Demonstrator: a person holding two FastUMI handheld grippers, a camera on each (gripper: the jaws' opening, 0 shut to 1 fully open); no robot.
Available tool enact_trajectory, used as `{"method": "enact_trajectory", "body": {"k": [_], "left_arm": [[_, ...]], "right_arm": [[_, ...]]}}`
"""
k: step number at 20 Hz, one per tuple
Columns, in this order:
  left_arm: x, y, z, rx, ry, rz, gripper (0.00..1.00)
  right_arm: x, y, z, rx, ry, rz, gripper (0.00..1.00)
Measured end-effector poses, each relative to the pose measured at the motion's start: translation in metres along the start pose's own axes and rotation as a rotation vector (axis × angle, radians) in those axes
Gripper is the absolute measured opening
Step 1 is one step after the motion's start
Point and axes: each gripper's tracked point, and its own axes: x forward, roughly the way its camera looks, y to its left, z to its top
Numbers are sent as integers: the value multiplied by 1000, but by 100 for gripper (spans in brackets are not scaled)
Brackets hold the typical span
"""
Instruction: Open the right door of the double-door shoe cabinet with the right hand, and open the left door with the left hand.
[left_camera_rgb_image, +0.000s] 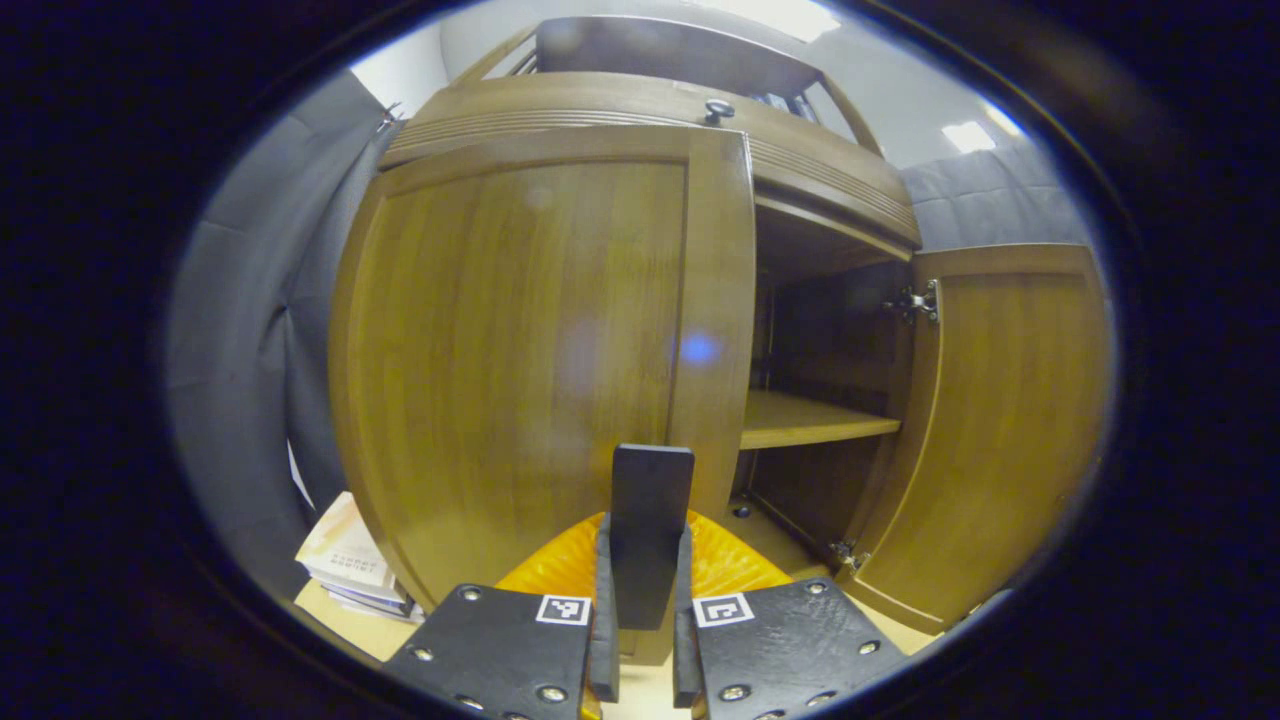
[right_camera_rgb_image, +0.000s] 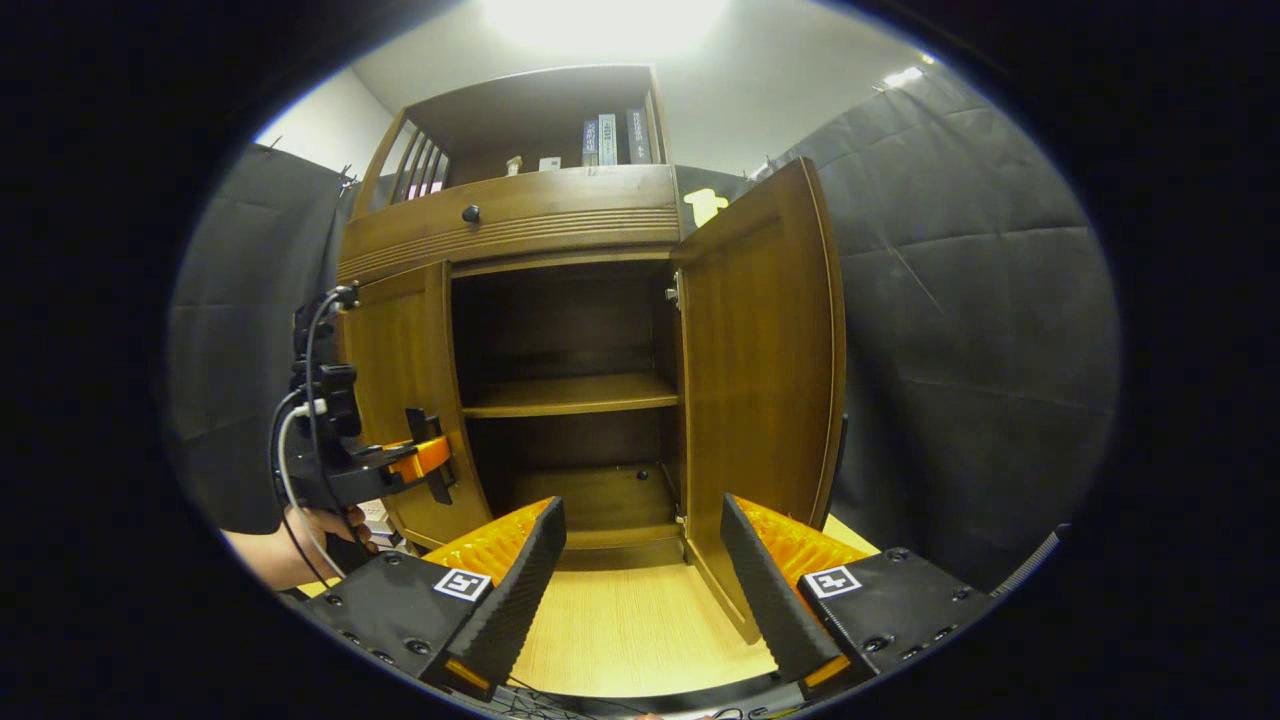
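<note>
The wooden shoe cabinet (right_camera_rgb_image: 520, 225) stands straight ahead. Its right door (right_camera_rgb_image: 760, 370) hangs swung wide open; in the left gripper view this door (left_camera_rgb_image: 1000, 420) is at the right. The left door (left_camera_rgb_image: 520, 360) looks closed or barely ajar. My left gripper (left_camera_rgb_image: 645, 535) is shut on that door's dark upright handle (left_camera_rgb_image: 650, 490), with one finger on each side. In the right gripper view, the left gripper (right_camera_rgb_image: 425, 465) sits against the left door (right_camera_rgb_image: 400, 380), held by a hand (right_camera_rgb_image: 330, 525). My right gripper (right_camera_rgb_image: 645, 590) is open and holds nothing, just in front of the open door's lower edge.
Inside the cabinet are a middle shelf (right_camera_rgb_image: 570, 395) and a bottom board (right_camera_rgb_image: 590, 500). A drawer knob (right_camera_rgb_image: 470, 213) sits above the doors and books (right_camera_rgb_image: 610, 138) stand on top. A stack of books (left_camera_rgb_image: 350, 560) lies left of the cabinet. Pale wooden floor (right_camera_rgb_image: 630, 620) lies in front.
</note>
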Motion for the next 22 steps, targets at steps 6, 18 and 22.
{"method": "enact_trajectory", "body": {"k": [6,18,22], "left_arm": [[-44,12,-1,-18,-24,-42,22],[-128,65,-2,-13,-55,-2,24],[-148,87,-1,-15,-57,30,24]], "right_arm": [[5,14,3,-7,-15,37,93],[10,48,-12,-8,5,118,93],[21,62,-11,-21,2,161,93]]}}
